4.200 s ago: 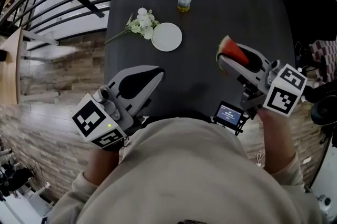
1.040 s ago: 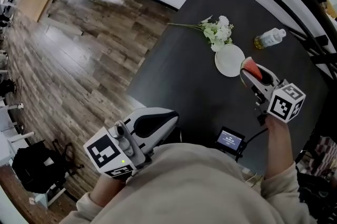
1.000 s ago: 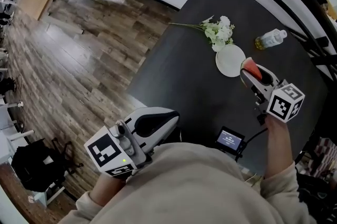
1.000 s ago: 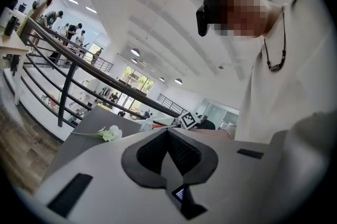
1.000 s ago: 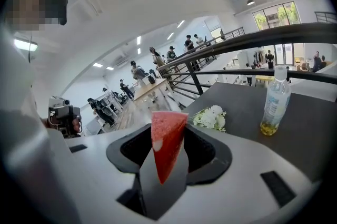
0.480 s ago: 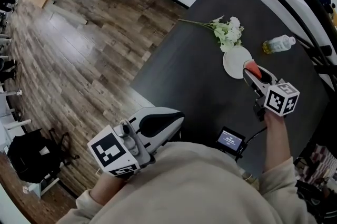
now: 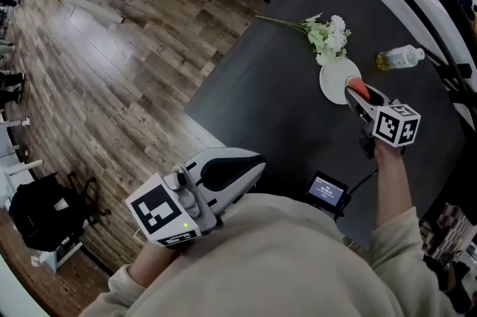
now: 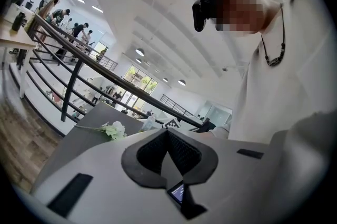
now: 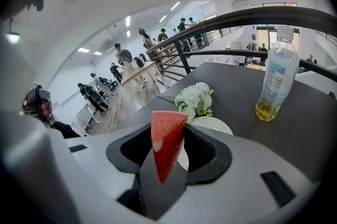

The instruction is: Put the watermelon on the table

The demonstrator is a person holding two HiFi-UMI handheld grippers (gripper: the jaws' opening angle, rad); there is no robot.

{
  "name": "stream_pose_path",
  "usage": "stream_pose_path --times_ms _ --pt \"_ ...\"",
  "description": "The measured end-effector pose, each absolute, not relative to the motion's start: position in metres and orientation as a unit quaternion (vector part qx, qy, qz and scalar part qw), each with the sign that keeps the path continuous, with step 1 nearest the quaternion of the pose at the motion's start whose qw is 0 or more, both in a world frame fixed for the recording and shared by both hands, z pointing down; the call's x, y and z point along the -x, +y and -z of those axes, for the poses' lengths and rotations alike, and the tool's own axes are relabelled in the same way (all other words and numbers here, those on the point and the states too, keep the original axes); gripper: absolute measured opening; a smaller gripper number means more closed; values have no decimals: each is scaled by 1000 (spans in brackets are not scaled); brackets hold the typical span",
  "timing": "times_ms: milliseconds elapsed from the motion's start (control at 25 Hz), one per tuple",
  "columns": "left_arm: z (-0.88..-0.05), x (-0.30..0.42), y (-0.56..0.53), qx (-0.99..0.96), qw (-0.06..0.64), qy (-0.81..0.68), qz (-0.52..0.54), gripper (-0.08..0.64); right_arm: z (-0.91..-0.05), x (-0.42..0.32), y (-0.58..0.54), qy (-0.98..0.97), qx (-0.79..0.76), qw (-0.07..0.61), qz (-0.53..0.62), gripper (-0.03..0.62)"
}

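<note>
Looking down in the head view, the right hand-held gripper (image 7: pixel 359 95) reaches out over the dark worktop (image 7: pixel 276 84) with the watermelon (image 7: pixel 355 86), a red wedge, at its tip, level with the near rim of a white plate (image 7: pixel 333 75). A sprig of white flowers (image 7: pixel 328 33) lies beyond the plate and a bottle (image 7: pixel 401 58) lies to the right of it. The left hand-held gripper (image 7: pixel 252 162) is held close to the person's body at the near edge of the worktop, well apart from these items. In the left gripper view, the jaws are pressed together with nothing between them, so this unit is idle. In the right gripper view, the jaws pinch the wedge by its flat sides, pointed end down toward the jaw roots and broad end up; the plate sits just beyond the jaw tips, with the flowers behind it and the bottle upright to the right. The step in hand appears to be the carry to the release point; the wedge is not yet set down. Whether it is clear of the plate rim cannot be told. The next move calls for lowering the wedge to bare worktop beside the plate, spreading the jaws only once it rests, then drawing back without tipping it.
</note>
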State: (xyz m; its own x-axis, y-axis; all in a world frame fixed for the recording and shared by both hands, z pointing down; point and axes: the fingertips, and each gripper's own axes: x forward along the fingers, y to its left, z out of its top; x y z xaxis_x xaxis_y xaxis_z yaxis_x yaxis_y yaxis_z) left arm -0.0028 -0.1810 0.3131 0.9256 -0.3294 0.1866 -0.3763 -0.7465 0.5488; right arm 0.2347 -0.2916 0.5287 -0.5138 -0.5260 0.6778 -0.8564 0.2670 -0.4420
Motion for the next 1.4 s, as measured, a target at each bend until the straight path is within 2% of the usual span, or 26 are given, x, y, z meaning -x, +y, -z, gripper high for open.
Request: stream_pose_path --times_ms 1400 --pt "-323 15 -177 -926 317 -199 -50 6 -603 -244 -297 -738 -439 279 -429 196"
